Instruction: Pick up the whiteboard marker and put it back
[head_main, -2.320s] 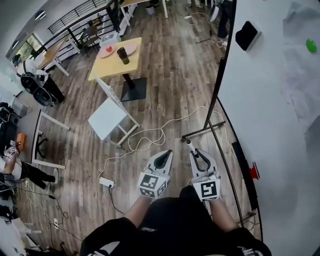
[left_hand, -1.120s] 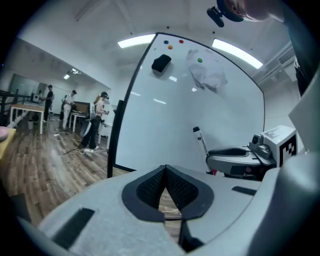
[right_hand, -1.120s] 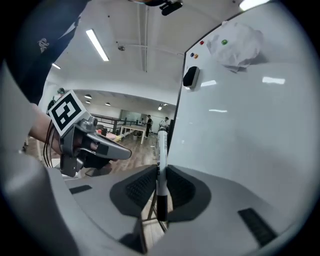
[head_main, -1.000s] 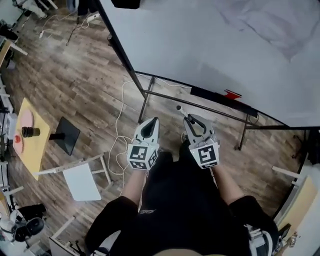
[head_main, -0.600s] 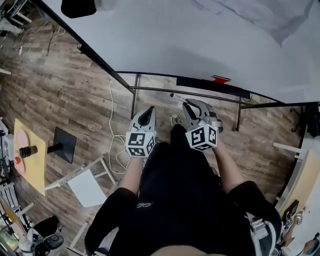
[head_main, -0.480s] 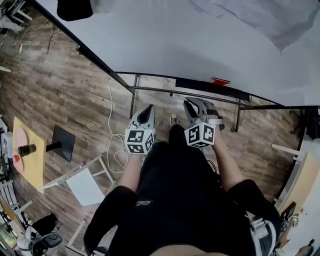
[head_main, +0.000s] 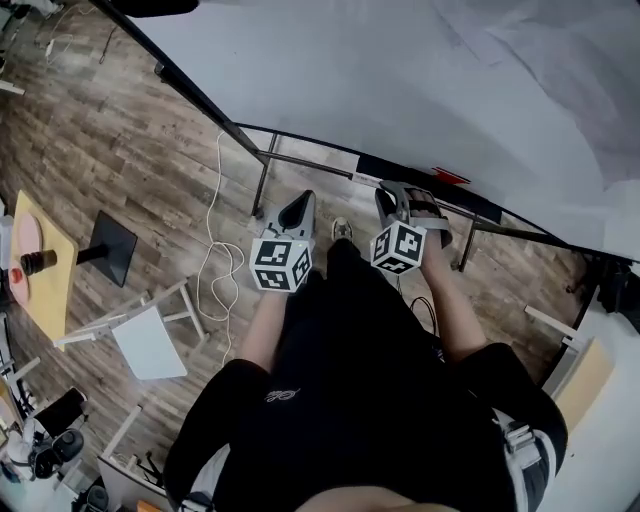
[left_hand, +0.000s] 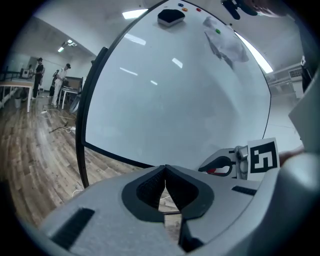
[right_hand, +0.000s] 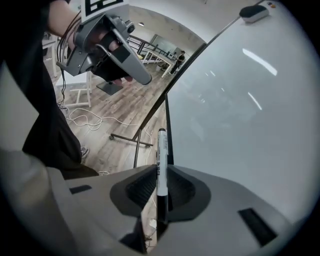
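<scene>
My right gripper is shut on the whiteboard marker, a white barrel with a black end that sticks out past the jaws toward the whiteboard. In the head view the right gripper hangs just short of the board's black ledge; the marker is hidden there. The left gripper is shut with nothing in it, its tips touching. It hangs beside the right one, over the floor in front of the whiteboard.
A red item lies on the ledge. A black eraser sticks high on the board. The board's metal stand legs reach onto the wood floor. A white cable, a white chair and a yellow table are to the left.
Both grippers have sunk and drawn nearer the board's ledge. The right one rolled, still gripping the marker, whose tip no longer shows in the head view.
</scene>
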